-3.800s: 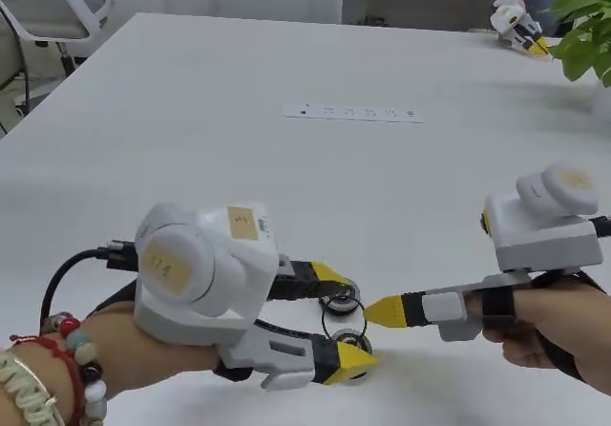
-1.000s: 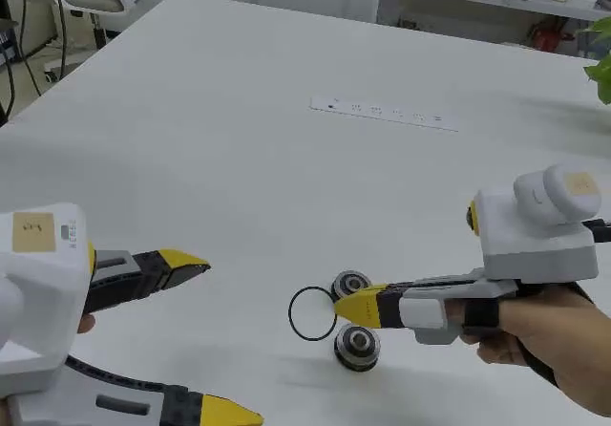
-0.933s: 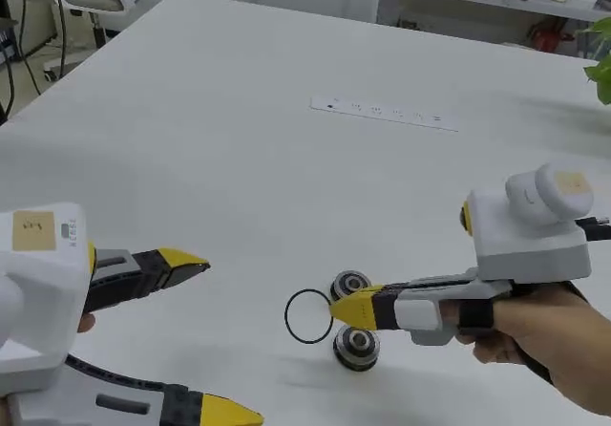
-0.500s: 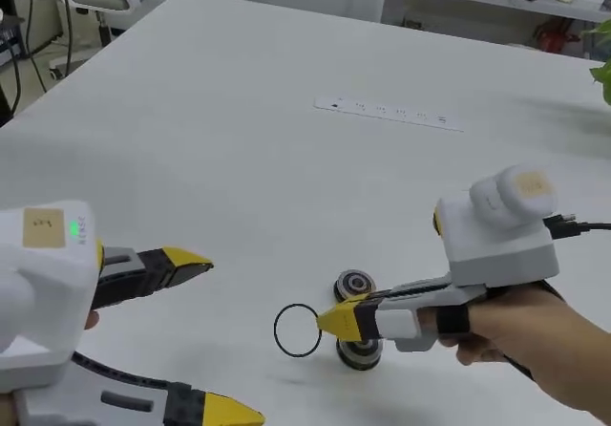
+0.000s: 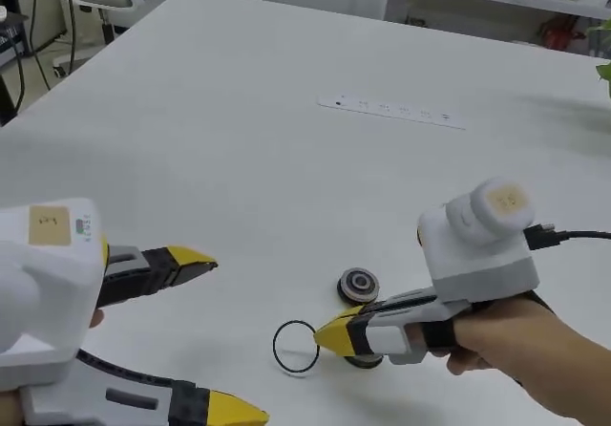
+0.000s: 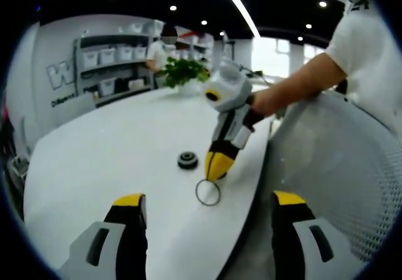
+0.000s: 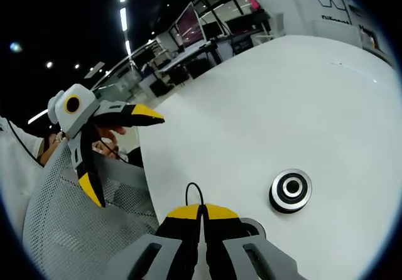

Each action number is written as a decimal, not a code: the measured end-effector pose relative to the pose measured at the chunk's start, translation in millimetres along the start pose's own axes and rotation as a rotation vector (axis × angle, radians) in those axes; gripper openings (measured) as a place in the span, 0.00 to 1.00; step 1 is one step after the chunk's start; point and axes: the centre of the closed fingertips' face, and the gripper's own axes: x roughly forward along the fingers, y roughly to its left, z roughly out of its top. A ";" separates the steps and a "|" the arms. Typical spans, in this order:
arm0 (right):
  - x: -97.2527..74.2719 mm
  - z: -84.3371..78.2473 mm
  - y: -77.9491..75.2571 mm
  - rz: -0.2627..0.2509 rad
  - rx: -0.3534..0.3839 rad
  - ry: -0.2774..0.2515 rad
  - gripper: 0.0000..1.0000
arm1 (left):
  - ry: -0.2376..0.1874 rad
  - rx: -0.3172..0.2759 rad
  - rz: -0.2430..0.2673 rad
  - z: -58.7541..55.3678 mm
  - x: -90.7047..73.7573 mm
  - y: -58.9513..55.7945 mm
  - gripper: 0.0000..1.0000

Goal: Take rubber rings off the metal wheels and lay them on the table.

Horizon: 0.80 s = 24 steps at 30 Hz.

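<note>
You are working over a plain white table [image 5: 286,111], with a power strip [image 5: 391,114] lying far across it. Your right gripper [image 5: 323,335] is pinching the edge of the rubber ring [image 5: 294,348], jaws closed on it. The ring is lying on the table near a metal wheel [image 5: 359,284]. Your left gripper [image 5: 229,335] is hovering with its jaws spread wide, well apart from the ring. The left gripper view is giving you shelves [image 6: 107,63] and a plant [image 6: 182,73]; the right gripper view is giving you desks with monitors [image 7: 191,22].

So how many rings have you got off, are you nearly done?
One rubber ring is off. The right gripper has its jaws shut on it, low over the table, not yet let go. The left gripper is open and holds nothing. The far wheel has a dark rim, probably a ring left to remove. The near wheel is mostly hidden, so I can't tell.
</note>
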 end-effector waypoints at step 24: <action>6.9 3.3 -2.9 -0.026 -0.052 -0.011 0.01 | 0.010 -0.002 -0.005 -2.0 0.6 0.0 0.82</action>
